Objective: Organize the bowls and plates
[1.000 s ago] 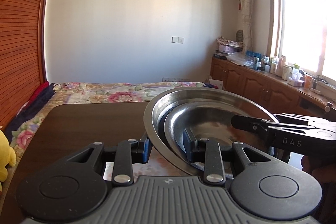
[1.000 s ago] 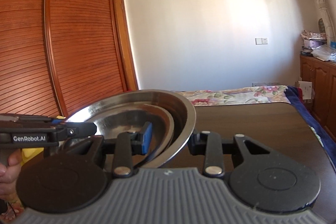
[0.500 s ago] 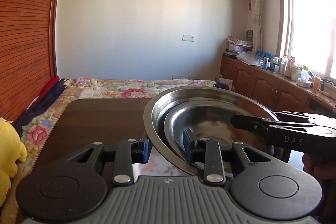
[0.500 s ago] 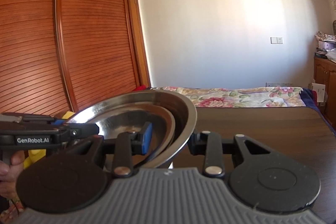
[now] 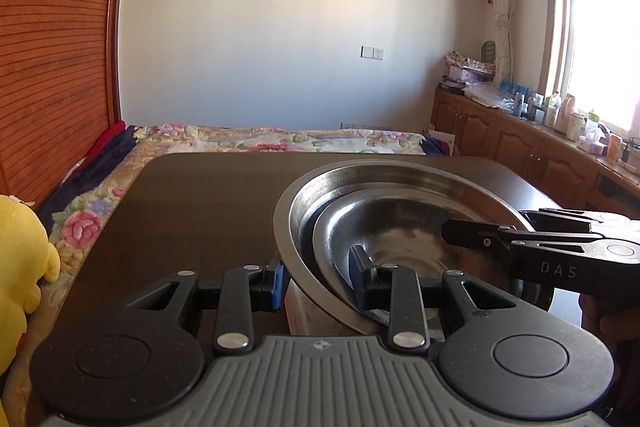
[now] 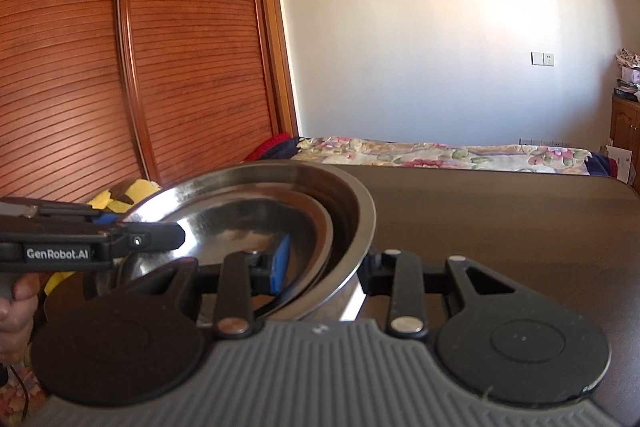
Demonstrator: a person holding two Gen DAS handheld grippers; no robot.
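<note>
A large steel bowl (image 5: 304, 199) with a smaller steel plate (image 5: 400, 227) nested inside it is held above the dark table (image 5: 200, 195). My left gripper (image 5: 318, 281) is shut on the stack's left rim. My right gripper (image 6: 324, 267) is shut on the opposite rim of the same bowl (image 6: 360, 195) and plate (image 6: 248, 211). Each gripper shows in the other's view: the right one (image 5: 540, 247) reaches in from the right, the left one (image 6: 92, 243) from the left.
A flowered bed (image 5: 280, 141) lies beyond the table. A wooden wardrobe (image 6: 100, 67) stands on the left. A yellow plush toy (image 5: 20, 259) sits by the table's left edge. Cabinets with bottles (image 5: 560, 147) run under the window at right.
Both grippers have swung leftward with the stack held between them, and the view has tilted down, showing more of the table top. The grips on the rim have not changed.
</note>
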